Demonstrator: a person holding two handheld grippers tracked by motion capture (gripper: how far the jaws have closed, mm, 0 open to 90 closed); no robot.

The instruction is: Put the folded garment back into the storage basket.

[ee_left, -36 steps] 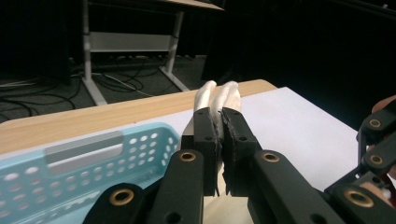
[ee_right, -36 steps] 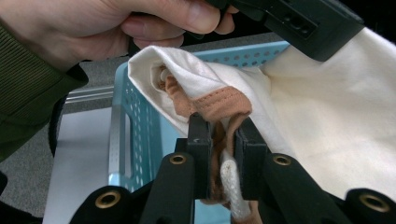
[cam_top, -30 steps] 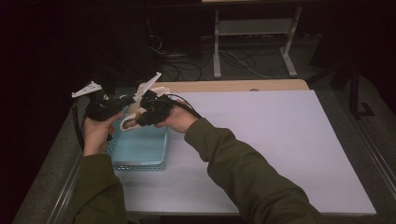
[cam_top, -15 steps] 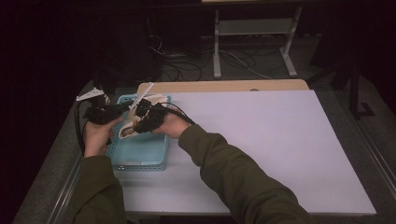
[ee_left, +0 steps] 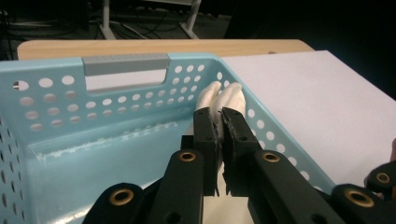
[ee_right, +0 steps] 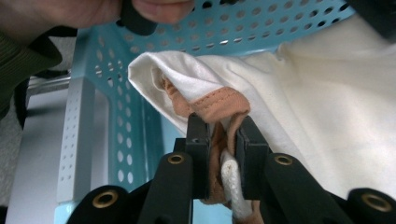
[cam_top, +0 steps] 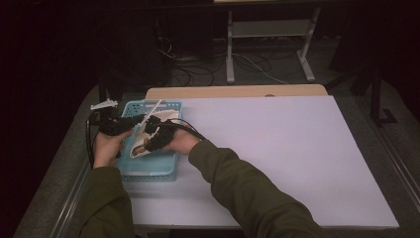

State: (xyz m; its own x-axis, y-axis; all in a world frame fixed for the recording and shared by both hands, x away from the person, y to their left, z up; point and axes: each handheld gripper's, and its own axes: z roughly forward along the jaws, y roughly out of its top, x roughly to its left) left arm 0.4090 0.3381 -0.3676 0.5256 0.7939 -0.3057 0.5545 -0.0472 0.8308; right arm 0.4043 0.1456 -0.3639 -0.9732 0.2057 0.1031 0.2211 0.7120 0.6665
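- At the far left of the high view, the left gripper [cam_top: 130,123] hangs over the left half of the light-blue perforated plastic basket [cam_top: 130,174], which stands on the left part of the white table sheet [cam_top: 297,163].
- In the left gripper view its jaws are pressed nearly together, clamping a cream-white fold of the cream-white cotton garment with tan stitched trim [ee_left: 219,98]. The cloth pokes out past the fingertips, close to the basket's holed wall [ee_left: 107,102] and below the grey handle strip [ee_left: 125,64].
- Between the two tools, the garment [cam_top: 143,144] sags into the basket, one gripper holding each side; the high view is too dim to show whether its lower part touches the bottom.
- Just to the right, the right gripper [cam_top: 151,130] also grasps it. In the right gripper view the jaws pinch the tan trimmed edge [ee_right: 219,109] and a bunched roll of white cloth, with a small gap between them taken up by fabric. The rest of the garment spreads up and right of the jaws, against the basket's inner wall.
- Progress, as I judge it: the garment is gripped at two points and is already inside the basket's rim, so the carrying looks done.
- Left to do, it seems: settle the cloth on the basket floor, let go with both tools, and lift them clear without snagging the trim.
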